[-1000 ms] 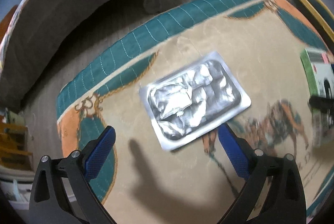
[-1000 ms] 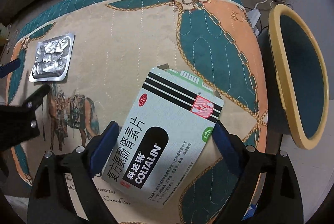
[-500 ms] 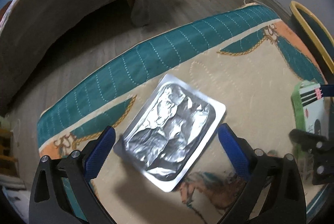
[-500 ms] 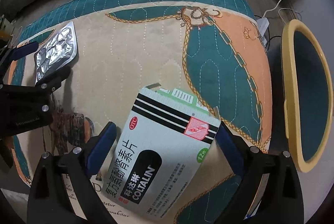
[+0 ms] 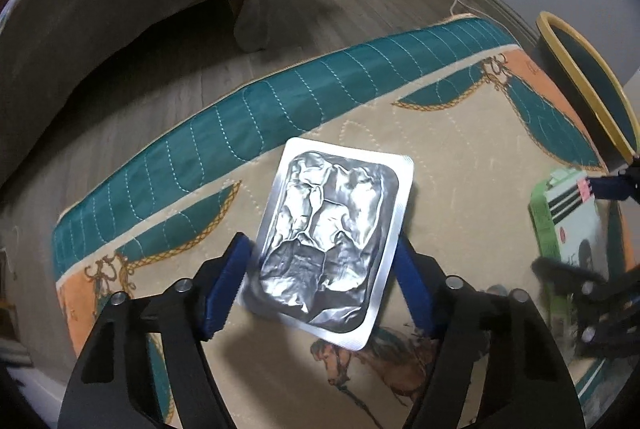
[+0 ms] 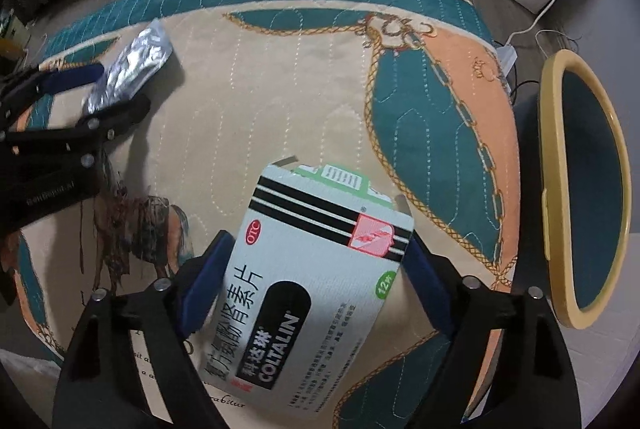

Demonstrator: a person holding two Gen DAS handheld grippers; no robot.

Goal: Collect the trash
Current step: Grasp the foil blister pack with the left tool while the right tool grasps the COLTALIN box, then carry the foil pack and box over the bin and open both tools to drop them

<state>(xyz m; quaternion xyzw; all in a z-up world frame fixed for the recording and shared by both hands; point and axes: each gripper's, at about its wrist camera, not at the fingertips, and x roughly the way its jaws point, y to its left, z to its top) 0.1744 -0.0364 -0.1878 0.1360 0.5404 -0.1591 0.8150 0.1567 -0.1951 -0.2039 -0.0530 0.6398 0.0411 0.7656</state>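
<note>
Closing both sets of jaws, I have my left gripper [image 5: 322, 265] pinching the crinkled silver foil blister pack [image 5: 328, 249] by its edges and my right gripper [image 6: 316, 269] clamping the grey-and-green cardboard medicine box [image 6: 308, 293], both on the quilted teal-and-beige mat [image 6: 280, 101] beside the yellow-rimmed bin [image 6: 584, 189].

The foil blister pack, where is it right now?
In the left wrist view the foil blister pack lies on the quilted mat, between the left gripper fingers, left of the medicine box.
</note>
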